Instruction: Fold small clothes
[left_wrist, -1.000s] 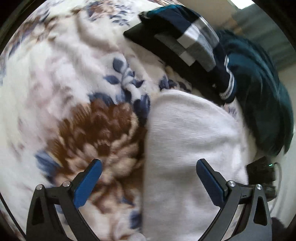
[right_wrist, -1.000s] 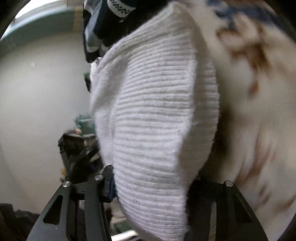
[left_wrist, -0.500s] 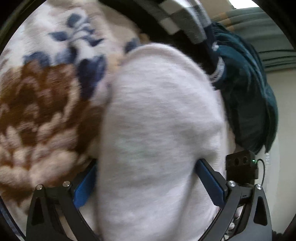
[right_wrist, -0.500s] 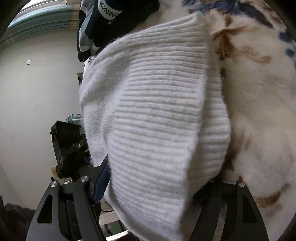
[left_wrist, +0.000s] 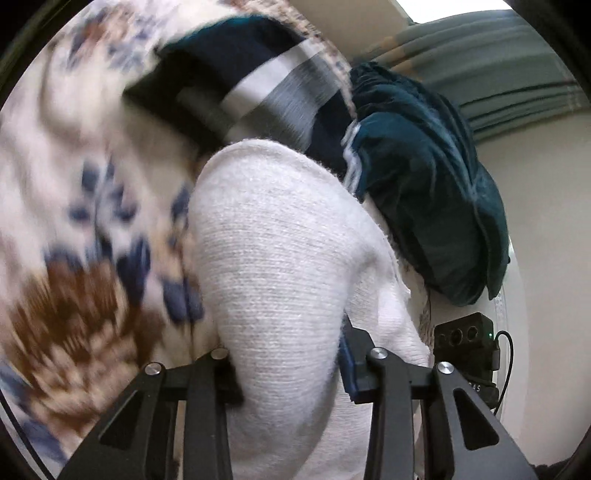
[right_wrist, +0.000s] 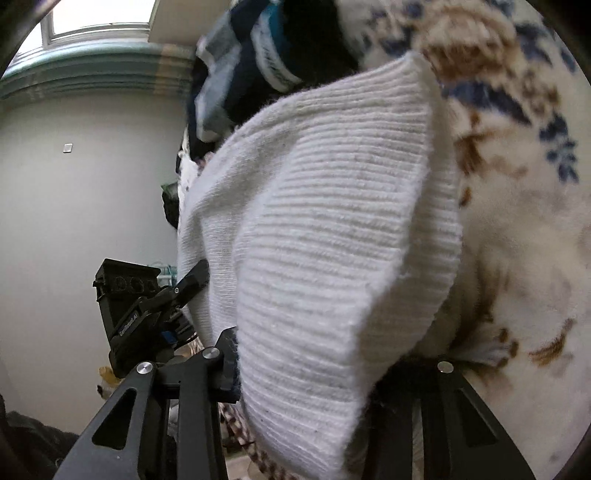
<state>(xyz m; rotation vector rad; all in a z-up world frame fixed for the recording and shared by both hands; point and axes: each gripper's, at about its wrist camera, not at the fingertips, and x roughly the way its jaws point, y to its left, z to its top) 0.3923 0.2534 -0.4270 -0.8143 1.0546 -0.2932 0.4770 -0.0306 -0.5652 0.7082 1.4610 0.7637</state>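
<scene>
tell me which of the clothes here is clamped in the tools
The white ribbed knit garment: both the left tool and the right tool are shut on it. The navy striped piece and dark teal garment lie ungripped behind it.

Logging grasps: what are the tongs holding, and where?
Both grip the white knit garment: left tongs and right tongs each pinch a bunched edge.

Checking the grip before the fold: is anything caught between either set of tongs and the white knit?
Nothing visible. The left tongs and the right tongs each close directly on the white knit. The floral blanket lies beside and behind it, and the dark clothes sit beyond it, outside both grips.
</scene>
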